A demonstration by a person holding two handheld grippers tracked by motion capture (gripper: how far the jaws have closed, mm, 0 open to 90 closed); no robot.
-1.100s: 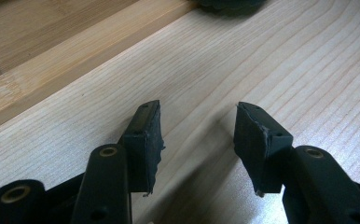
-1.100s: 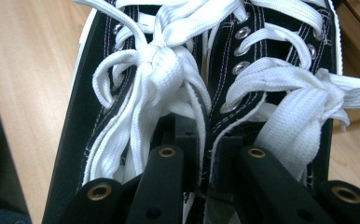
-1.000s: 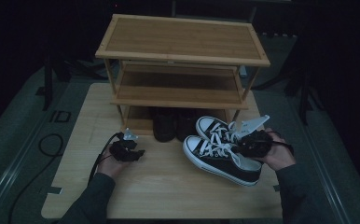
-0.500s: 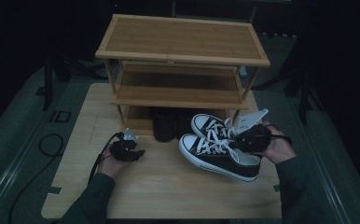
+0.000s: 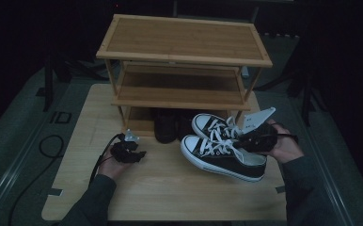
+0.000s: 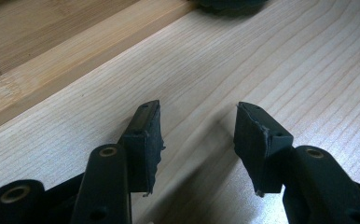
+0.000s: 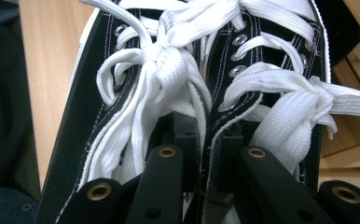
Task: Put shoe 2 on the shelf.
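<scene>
Sneakers [image 5: 222,150], a black pair with white laces and white soles, sit at the right front of the desk [image 5: 170,193], just before the shoe rack; toes point toward the rack's bottom tier. Near sneaker looks tilted, heel end raised off the desk; cannot tell for the far one.

Shoe rack [image 5: 184,61]: bamboo, three tiers, standing at the far side of the desk. Top and middle tiers carry nothing. A dark pair of shoes [image 5: 168,125] sits on the bottom tier, just left of the sneakers' toes.

Right claw [image 7: 205,154]: jaws nearly together, clamped on the two inner collar edges of the sneakers where they meet, one jaw inside each shoe. Lace bows lie just above the jaws in the right gripper view. In the high view the right claw [image 5: 252,140] sits at the heel end of the pair, grey plate on top.

Left claw [image 6: 197,135]: jaws apart, nothing between them, close over bare desk wood. In the high view the left claw [image 5: 139,154] is at the left front of the desk, well apart from the sneakers, near the rack's left leg.
</scene>
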